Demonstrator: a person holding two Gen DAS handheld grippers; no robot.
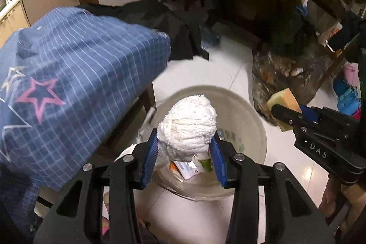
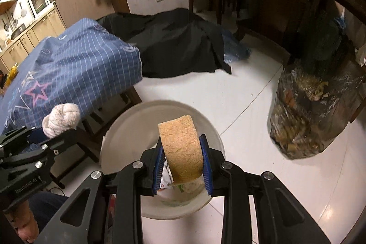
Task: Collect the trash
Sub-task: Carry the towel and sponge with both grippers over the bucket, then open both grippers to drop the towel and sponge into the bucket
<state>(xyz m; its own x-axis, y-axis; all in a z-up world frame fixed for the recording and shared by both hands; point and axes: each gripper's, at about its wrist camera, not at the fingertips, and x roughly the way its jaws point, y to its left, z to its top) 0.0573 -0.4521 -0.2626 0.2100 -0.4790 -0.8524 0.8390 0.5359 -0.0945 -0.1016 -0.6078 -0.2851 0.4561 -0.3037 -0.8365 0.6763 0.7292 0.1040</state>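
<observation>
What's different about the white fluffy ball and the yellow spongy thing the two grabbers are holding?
The white cloth ball is round, knotted and looks woolly; the yellow sponge is a flat slab squeezed into a curve, with a cracked, grainy face. The cloth ball sits in the left gripper, the sponge in the right gripper. Both are pinched between blue pads and held above the white bin, which already has wrappers inside.

The knotted white terry-cloth rag (image 1: 189,122) looks nubbly and matt. The curved yellow sponge (image 2: 181,148) is porous, rough, cracked. The round off-white plastic bin (image 2: 128,129) is smooth, the white tiled floor (image 2: 228,102) glossy, and the blue checked tablecloth (image 1: 80,74) soft woven fabric.
</observation>
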